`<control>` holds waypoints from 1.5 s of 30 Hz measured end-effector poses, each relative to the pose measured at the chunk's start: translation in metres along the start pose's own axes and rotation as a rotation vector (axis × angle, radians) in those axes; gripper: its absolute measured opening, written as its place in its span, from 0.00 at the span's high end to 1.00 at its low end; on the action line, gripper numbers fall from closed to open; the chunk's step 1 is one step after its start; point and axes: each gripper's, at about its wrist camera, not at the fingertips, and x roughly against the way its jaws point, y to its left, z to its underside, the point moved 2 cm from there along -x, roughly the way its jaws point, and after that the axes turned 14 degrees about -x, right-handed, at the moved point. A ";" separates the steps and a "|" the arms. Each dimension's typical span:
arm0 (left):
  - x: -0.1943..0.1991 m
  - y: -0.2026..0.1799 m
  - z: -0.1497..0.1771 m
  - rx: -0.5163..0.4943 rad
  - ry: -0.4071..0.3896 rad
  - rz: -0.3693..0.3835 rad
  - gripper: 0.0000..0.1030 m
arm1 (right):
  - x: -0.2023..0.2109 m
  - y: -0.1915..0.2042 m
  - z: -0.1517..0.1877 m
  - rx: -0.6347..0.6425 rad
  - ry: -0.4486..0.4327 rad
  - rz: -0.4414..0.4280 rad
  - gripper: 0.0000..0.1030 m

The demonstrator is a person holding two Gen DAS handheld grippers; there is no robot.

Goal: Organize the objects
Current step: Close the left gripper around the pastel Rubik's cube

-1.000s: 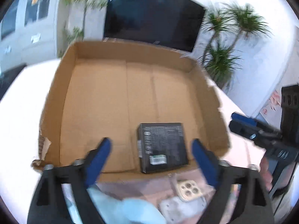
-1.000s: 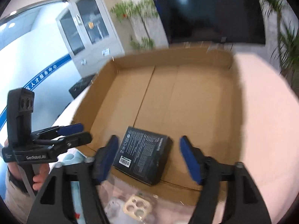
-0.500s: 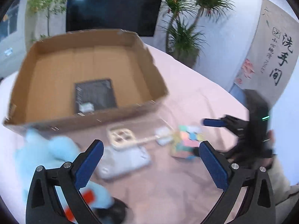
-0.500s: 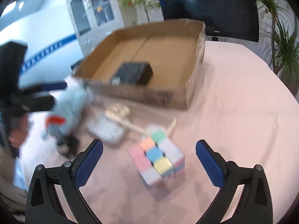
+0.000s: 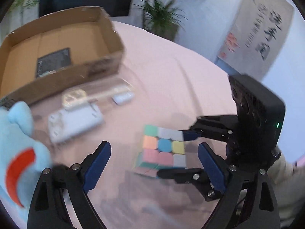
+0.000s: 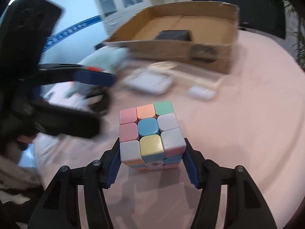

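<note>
A pastel puzzle cube (image 6: 151, 136) stands on the pink table. My right gripper (image 6: 152, 164) has its blue pads against the cube's two sides and is shut on it; the cube also shows in the left wrist view (image 5: 164, 148) between the right gripper's fingers. My left gripper (image 5: 154, 164) is open and empty, hovering above the table just left of the cube. The cardboard box (image 5: 106, 38) stands behind, with a black flat box (image 5: 54, 61) inside it.
A light blue plush toy (image 5: 17, 147) lies at the left. A white device (image 5: 74, 122), a cream wooden piece (image 5: 74, 97) and a small white case (image 5: 124, 97) lie in front of the box. Potted plants and a dark screen stand behind the table.
Both grippers drew back from the box and swung right. My right gripper came down around the cube and closed on it. My left gripper stayed open.
</note>
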 end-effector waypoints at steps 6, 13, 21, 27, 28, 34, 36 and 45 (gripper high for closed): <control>-0.007 -0.017 0.028 -0.027 0.030 0.016 0.17 | 0.001 0.017 0.025 0.006 -0.024 -0.023 0.38; -0.017 -0.014 0.033 -0.042 0.046 0.040 0.39 | -0.002 0.015 0.026 0.042 0.003 0.019 0.38; -0.015 -0.001 0.036 0.001 0.022 0.120 0.41 | 0.000 0.013 0.029 0.034 0.005 -0.003 0.42; -0.015 0.002 0.039 0.006 0.020 0.166 0.40 | -0.005 0.020 0.033 0.082 0.018 0.029 0.44; -0.016 0.001 0.039 -0.001 0.023 0.159 0.40 | -0.005 0.020 0.033 0.084 0.017 0.027 0.44; -0.015 -0.002 0.041 -0.002 0.025 0.116 0.40 | -0.007 0.021 0.033 0.082 0.013 0.035 0.45; -0.015 -0.002 0.040 0.000 0.036 0.111 0.41 | -0.006 0.021 0.033 0.080 0.008 0.034 0.45; -0.009 -0.002 0.045 0.004 0.050 0.102 0.41 | -0.009 0.028 0.033 0.090 0.019 0.037 0.46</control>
